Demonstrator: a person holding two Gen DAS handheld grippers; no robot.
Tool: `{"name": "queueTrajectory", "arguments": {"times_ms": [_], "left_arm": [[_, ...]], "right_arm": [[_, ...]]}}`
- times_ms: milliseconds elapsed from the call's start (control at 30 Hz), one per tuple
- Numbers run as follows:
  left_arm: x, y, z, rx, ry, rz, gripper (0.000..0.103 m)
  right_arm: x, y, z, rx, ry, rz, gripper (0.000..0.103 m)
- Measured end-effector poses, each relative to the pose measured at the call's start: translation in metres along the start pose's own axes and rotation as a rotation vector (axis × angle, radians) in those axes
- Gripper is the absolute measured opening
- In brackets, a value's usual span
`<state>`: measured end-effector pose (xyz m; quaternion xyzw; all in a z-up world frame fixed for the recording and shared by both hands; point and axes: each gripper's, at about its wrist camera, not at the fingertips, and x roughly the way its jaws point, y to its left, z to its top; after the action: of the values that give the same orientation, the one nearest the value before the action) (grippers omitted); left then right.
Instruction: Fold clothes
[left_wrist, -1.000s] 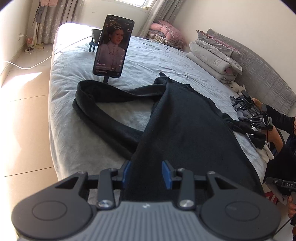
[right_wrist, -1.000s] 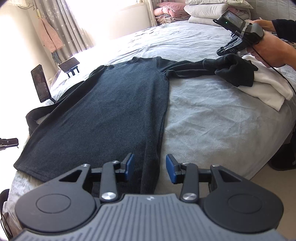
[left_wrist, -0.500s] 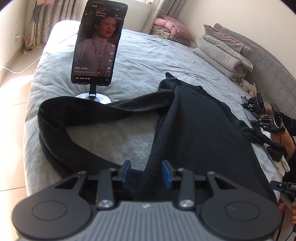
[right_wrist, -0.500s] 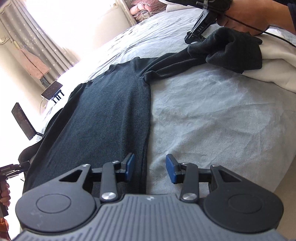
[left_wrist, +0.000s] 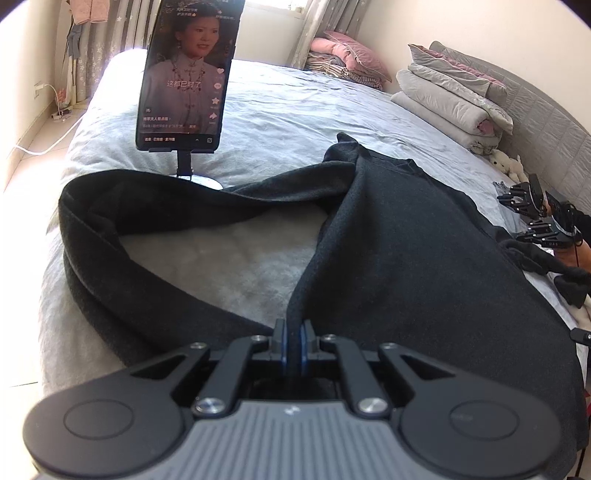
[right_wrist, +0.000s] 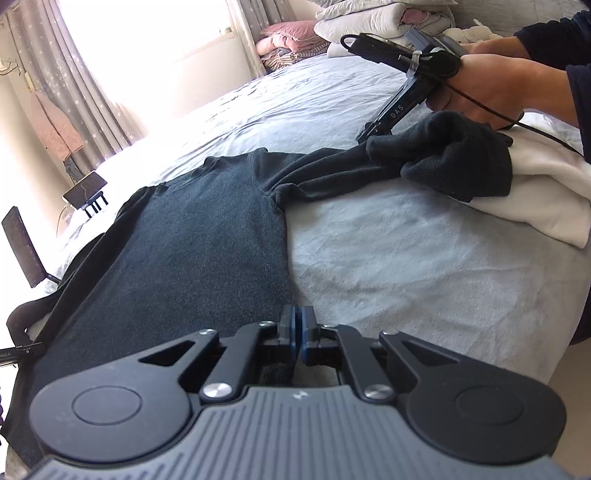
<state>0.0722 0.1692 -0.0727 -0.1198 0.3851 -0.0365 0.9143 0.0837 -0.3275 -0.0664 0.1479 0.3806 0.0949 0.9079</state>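
A black long-sleeved sweater (left_wrist: 406, 251) lies spread flat on the grey bed (left_wrist: 295, 110). My left gripper (left_wrist: 293, 339) is shut on its left side edge near the hem. One sleeve (left_wrist: 122, 236) curls in a loop to the left. In the right wrist view the sweater (right_wrist: 192, 236) shows again, and my right gripper (right_wrist: 297, 332) is shut on its right side edge near the hem. The other sleeve (right_wrist: 443, 162) lies bunched on a folded white garment (right_wrist: 535, 192).
A phone on a stand (left_wrist: 184, 74) plays a video just behind the looped sleeve. Folded grey quilts (left_wrist: 450, 99) and pink bedding (left_wrist: 343, 51) sit at the head of the bed. Another person's hand with a gripper (right_wrist: 424, 85) is at the bunched sleeve.
Both grippers moved forward and down onto the sweater's side edges and closed on the fabric; they were open before. The other person's gripper moved closer to the bunched sleeve.
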Motion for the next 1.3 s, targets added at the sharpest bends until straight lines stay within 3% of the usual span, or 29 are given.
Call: {"name": "queueTrajectory", "arguments": {"times_ms": [133,233,567,900,1033,1067,1233,1300], "left_arm": [[-0.007,-0.004,-0.001,0.02,0.016,-0.002,0.014],[-0.019,-0.006,-0.004,0.059,0.031,0.003,0.021],[-0.051,0.011,-0.029,-0.007,0.069,-0.03,0.025],[-0.08,0.022,-0.051,-0.077,0.089,-0.071,0.026],[-0.083,0.023,-0.056,-0.097,0.097,-0.094,0.026],[-0.083,0.023,-0.057,-0.102,0.098,-0.1,0.026],[-0.08,0.017,-0.063,-0.094,0.101,-0.115,0.024],[-0.079,0.013,-0.065,-0.072,0.099,-0.099,0.006]], "right_arm": [[-0.002,-0.004,-0.005,0.047,0.027,0.014,0.016],[-0.013,-0.011,-0.013,0.091,0.038,0.053,0.016],[-0.041,-0.003,-0.058,0.092,0.106,0.076,0.017],[-0.06,0.005,-0.067,0.132,0.063,0.101,0.017],[-0.068,-0.001,-0.07,0.182,0.052,0.132,0.035],[-0.068,0.0,-0.072,0.179,0.056,0.131,0.035],[-0.057,0.007,-0.087,0.131,0.115,0.11,0.034],[-0.055,0.008,-0.092,0.111,0.125,0.099,0.01]]}}
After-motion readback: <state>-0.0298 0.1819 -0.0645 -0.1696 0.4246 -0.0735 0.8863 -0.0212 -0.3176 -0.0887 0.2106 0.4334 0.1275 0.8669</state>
